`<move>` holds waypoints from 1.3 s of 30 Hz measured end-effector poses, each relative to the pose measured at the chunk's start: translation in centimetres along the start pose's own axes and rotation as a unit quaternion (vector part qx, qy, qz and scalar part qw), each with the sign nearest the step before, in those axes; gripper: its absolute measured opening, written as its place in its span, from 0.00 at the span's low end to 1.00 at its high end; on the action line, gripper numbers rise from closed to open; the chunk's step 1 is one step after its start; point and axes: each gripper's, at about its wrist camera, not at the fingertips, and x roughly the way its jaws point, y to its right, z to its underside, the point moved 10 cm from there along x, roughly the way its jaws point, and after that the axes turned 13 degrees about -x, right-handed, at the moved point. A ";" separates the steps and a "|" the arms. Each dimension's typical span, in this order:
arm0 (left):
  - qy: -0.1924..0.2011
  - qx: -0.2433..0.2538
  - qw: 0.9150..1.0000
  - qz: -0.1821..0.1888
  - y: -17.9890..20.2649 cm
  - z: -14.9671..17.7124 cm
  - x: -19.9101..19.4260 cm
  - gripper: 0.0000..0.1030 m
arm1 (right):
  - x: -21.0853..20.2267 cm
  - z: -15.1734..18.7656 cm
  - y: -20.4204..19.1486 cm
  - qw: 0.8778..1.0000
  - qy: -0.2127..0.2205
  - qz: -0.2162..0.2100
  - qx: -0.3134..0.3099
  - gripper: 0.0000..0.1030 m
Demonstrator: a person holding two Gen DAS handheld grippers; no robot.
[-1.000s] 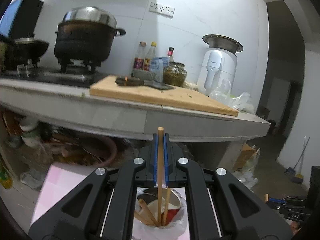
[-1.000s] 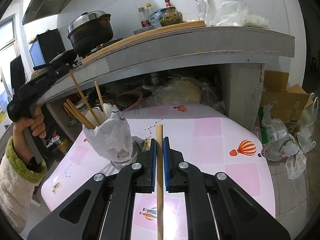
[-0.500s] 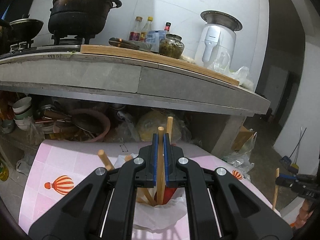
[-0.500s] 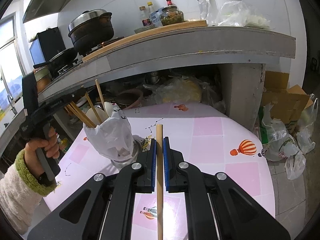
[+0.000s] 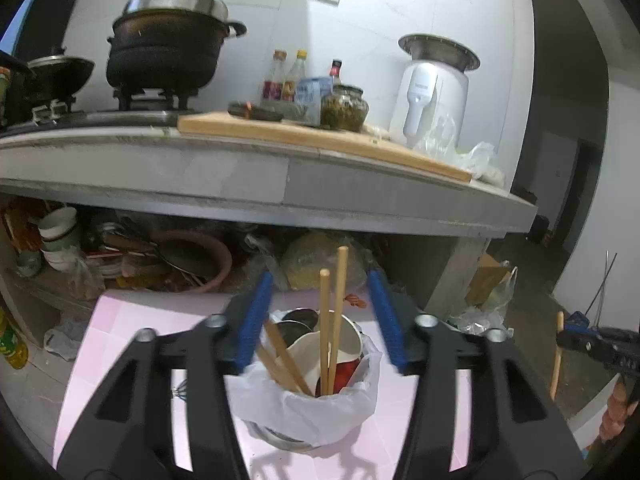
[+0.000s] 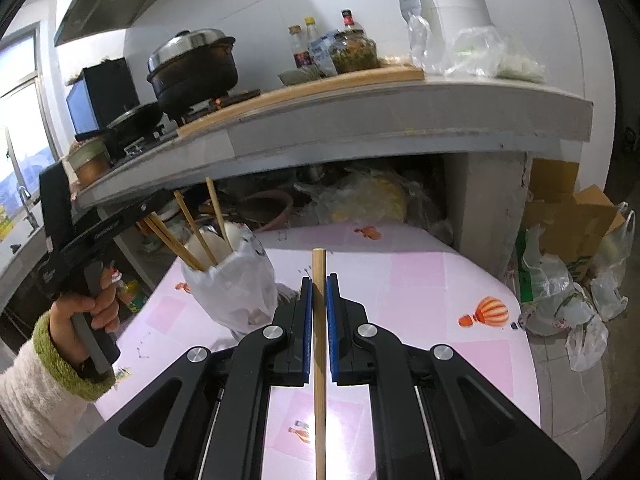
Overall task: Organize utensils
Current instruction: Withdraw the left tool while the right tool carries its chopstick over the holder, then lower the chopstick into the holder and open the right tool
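Note:
My left gripper (image 5: 320,276) hovers over the bag-lined utensil holder (image 5: 308,392), and its jaws are opening. A wooden chopstick (image 5: 324,320) stands loose between the blue pads (image 5: 258,312), touching neither, its lower end in the holder among several other chopsticks. My right gripper (image 6: 319,280) is shut on another wooden chopstick (image 6: 319,260), held upright above the pink table (image 6: 440,280), to the right of the holder (image 6: 236,284). In the right wrist view a hand (image 6: 80,312) in a fleecy sleeve holds the left gripper beside the holder.
A grey counter (image 5: 280,184) overhangs the table's far side, carrying a black pot (image 5: 168,52), a cutting board (image 5: 320,140), bottles, a jar and a white appliance (image 5: 432,92). Bowls and bags crowd the shelf beneath. Plastic bags (image 6: 568,304) and cardboard lie on the floor at right.
The left gripper sank over the holder and its jaws parted, letting go of the chopstick, which now stands in the holder. The right gripper rose a little, still gripping its chopstick.

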 end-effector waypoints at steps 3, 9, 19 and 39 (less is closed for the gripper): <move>0.012 -0.004 1.000 -0.003 -0.5 -0.4 -2.6 0.61 | -0.3 -2.7 -1.0 1.000 0.021 -0.014 -0.010 0.07; 0.012 -0.025 0.999 -0.022 -3.6 1.5 -7.1 0.71 | 0.5 -9.8 -3.9 0.996 0.071 -0.040 -0.035 0.07; -0.027 -0.025 0.994 -0.105 -11.5 8.4 -11.6 0.79 | 3.2 -22.4 -8.1 0.983 0.171 -0.048 -0.051 0.07; -0.035 -0.096 0.978 -0.182 -21.0 11.6 -15.5 0.81 | 16.0 -19.3 -11.9 0.987 0.121 -0.049 -0.094 0.07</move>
